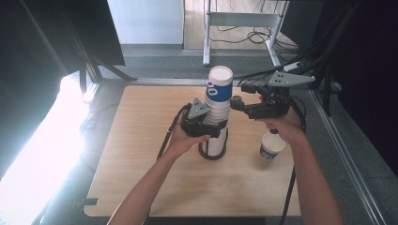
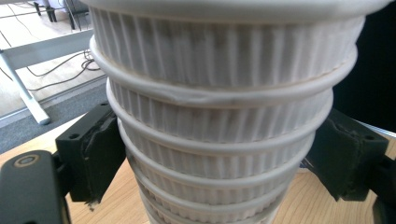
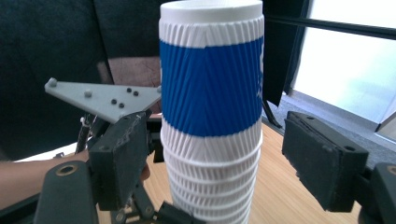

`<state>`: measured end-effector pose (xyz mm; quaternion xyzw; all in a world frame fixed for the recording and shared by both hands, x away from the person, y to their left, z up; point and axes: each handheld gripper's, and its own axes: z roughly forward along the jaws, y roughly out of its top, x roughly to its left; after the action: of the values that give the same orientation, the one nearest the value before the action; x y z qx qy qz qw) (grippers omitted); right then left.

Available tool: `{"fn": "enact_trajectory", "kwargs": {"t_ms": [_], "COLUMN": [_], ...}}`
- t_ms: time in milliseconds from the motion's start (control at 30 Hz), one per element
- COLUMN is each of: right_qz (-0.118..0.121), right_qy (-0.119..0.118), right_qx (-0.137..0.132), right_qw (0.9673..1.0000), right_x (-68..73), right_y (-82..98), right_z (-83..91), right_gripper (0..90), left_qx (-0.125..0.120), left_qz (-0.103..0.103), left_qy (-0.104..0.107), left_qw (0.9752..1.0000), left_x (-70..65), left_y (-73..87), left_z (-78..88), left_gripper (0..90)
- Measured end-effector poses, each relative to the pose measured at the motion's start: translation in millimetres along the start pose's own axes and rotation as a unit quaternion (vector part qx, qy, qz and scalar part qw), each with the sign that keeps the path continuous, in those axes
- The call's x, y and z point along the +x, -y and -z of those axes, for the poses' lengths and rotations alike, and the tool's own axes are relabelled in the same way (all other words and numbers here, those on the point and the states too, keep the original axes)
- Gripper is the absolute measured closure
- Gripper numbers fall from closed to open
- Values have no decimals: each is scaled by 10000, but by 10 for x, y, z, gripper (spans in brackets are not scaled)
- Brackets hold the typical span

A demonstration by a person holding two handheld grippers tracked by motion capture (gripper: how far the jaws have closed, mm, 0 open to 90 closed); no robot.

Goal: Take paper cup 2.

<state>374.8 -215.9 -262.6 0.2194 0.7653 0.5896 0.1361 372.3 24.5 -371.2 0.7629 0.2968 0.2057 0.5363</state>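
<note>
Clearly ribbed white cup stack (image 1: 218, 110) — blue-banded top (upright).

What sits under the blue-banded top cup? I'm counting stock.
Nested white ribbed cups, rims showing; the left gripper clamps them. Their full count and the base are covered.

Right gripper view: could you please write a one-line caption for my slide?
Open right gripper with its jaws on either side of the stack of ribbed paper cups, not touching it; the top cup has a blue band.

Two black grippers, left gripper (image 1: 215, 125) and right gripper (image 1: 233, 100), grey three-cornered plates, trailing black cables, bare forearms.
</note>
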Motion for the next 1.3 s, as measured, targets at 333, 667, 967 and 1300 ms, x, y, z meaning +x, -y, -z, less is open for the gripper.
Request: {"fn": "enact_trajectory", "kwargs": {"t_ms": [333, 667, 967, 1300], "right_qz": [-27, -30, 21, 19], "right_qy": [-113, -177, -289, -324], "right_qx": [-82, -127, -135, -210], "right_qw": [9999, 9998, 9995, 9993], "right_x": [-58, -85, -78, -68], "right_y": [-81, -143, -247, -269], "right_z": [-146, -286, -430, -496], "right_gripper": [208, 182, 173, 254], "left_qx": [24, 23, 20, 23], "left_qz": [-9, -5, -5, -11], "left_qy": [14, 17, 18, 20], "left_qw": [10000, 10000, 10000, 10000], "left_x": [-5, -9, -10, -16], "left_y": [-6, -7, -7, -7], "left_z": [-1, -3, -3, -3], "left_gripper": [128, 128, 128, 129]}}
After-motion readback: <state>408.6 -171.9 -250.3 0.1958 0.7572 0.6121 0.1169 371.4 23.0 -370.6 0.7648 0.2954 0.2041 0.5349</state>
